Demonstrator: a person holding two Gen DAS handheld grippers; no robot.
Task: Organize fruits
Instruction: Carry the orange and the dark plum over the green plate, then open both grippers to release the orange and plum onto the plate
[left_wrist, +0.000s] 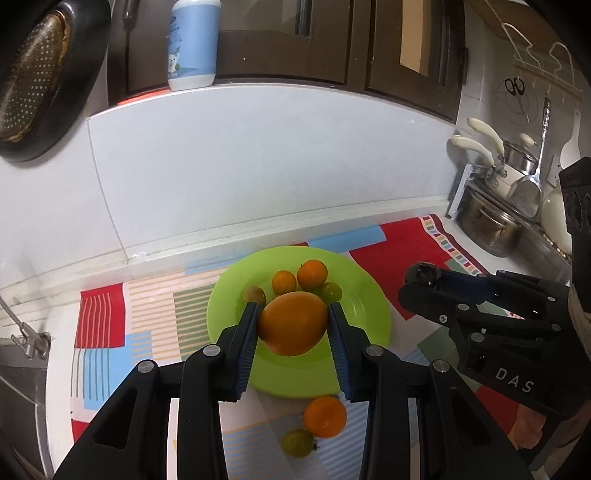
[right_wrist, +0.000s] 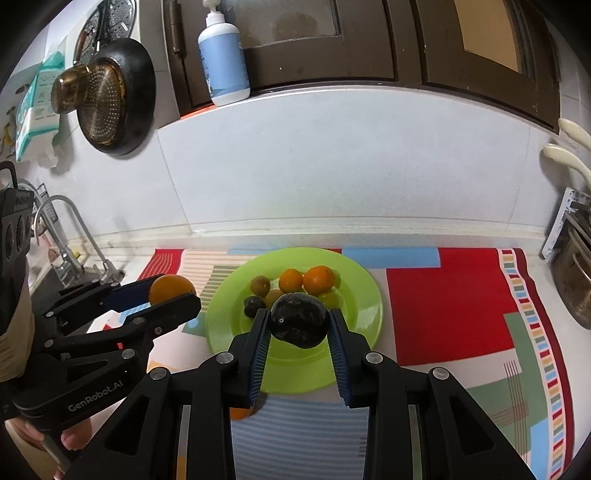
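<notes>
Left gripper (left_wrist: 291, 325): jaws closed on large orange (left_wrist: 293, 323), frame centre, above green plate (left_wrist: 369, 317). Right gripper (right_wrist: 297, 325): jaws closed on dark avocado (right_wrist: 299, 320), likewise over the plate.

Risk: round fruit released onto the crowded plate may roll off its rim.

Tabletop: patterned mat (right_wrist: 450, 306); tiled wall, dark cabinets at frame top.

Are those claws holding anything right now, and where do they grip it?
Yes. The left gripper pinches an orange across its sides; the right gripper pinches a dark avocado the same way.
</notes>
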